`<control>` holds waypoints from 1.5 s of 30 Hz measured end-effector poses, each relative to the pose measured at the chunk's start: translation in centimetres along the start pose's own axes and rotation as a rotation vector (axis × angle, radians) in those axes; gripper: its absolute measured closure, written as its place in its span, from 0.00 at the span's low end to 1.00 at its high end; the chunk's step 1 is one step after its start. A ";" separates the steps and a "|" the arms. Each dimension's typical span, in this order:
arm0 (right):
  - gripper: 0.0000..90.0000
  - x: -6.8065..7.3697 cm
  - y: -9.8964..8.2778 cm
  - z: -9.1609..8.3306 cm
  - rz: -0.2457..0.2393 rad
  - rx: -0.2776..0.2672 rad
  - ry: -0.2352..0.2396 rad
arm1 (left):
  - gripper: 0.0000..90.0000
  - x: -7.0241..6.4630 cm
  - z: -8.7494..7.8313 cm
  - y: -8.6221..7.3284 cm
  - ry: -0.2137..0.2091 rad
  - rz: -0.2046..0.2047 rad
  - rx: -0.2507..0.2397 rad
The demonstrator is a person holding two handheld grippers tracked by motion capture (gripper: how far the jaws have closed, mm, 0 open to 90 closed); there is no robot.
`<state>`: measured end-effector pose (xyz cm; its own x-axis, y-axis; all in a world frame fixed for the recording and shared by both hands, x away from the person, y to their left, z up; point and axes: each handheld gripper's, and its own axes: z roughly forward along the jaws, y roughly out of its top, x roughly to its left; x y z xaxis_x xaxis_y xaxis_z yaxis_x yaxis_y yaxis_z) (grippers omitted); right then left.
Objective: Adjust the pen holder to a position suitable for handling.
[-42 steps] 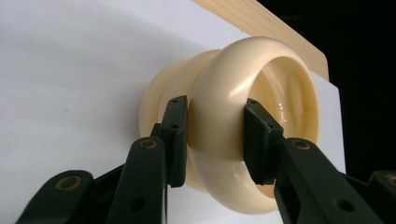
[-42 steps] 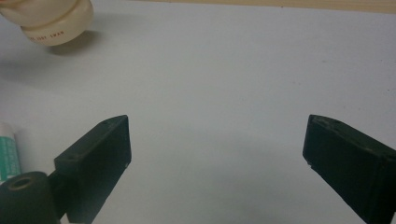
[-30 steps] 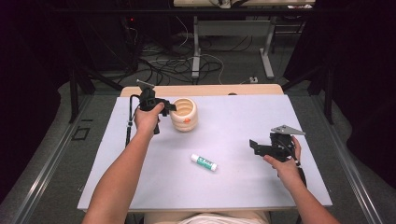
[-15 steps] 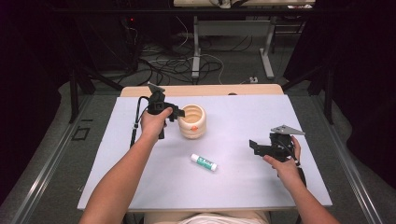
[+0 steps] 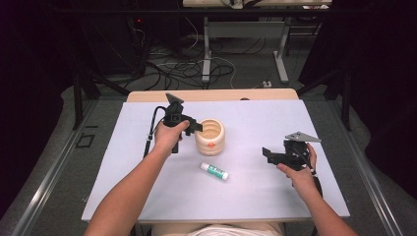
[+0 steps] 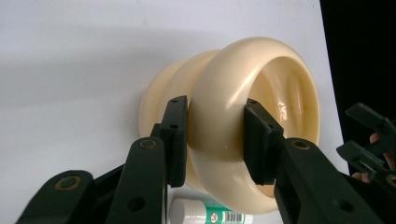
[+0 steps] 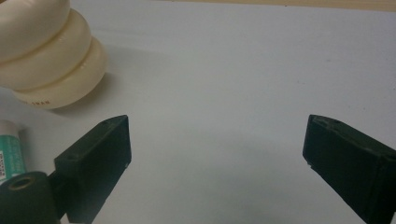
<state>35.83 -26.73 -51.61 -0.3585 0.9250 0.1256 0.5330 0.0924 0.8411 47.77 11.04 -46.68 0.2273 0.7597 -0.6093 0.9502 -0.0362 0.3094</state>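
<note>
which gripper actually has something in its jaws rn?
The left gripper: its jaws clamp the rim of the cream ribbed cup. The right gripper is open over bare white table.

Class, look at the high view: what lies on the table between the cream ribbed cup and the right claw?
Bare white table. In the high view nothing lies between the cream ribbed cup and the right claw; the glue stick lies nearer the person.

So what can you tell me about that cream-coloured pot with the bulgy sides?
The pot is a glossy cream holder, plastic or glazed by its look, shaped like stacked rounded rings with an open, empty mouth and a small orange mark on its side. It sits on the white table, possibly tipped a little. The left gripper clamps its top ring, one finger outside, one inside. A small green-and-white tube lies near it, apart.
</note>
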 end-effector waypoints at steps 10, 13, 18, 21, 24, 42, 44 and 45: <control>0.08 0.0 0.0 0.0 0.001 0.000 0.004 | 0.72 -0.6 0.9 -1.0 -0.020 0.008 0.034; 0.08 0.1 0.0 0.0 -0.002 0.001 0.006 | 0.72 -0.5 1.3 -1.2 -0.018 0.005 0.044; 0.08 0.0 0.0 0.0 -0.002 0.000 0.002 | 0.72 -0.4 1.7 -1.3 -0.005 0.009 0.048; 0.08 0.0 0.0 0.0 0.001 0.001 0.004 | 0.72 -0.3 1.7 -1.3 -0.006 -0.003 0.046; 0.08 0.0 0.0 0.0 0.002 0.000 0.005 | 0.72 -0.3 1.8 -1.3 -0.008 -0.008 0.041; 0.08 0.2 0.1 0.2 -0.001 0.006 0.011 | 0.59 -0.3 1.2 -1.5 -0.018 0.007 -0.037; 0.08 0.2 0.1 0.1 -0.003 0.007 0.010 | 0.57 -0.2 0.8 -1.5 -0.010 0.037 -0.047; 0.08 0.2 0.1 0.1 -0.005 0.007 0.008 | 0.56 -0.3 0.7 -1.6 -0.010 0.037 -0.057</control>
<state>35.91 -26.47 -51.57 -0.3675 0.9215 0.1260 0.5364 0.0994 0.8381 46.35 10.48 -47.49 0.2647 0.7521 -0.6035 0.9276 -0.0274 0.3727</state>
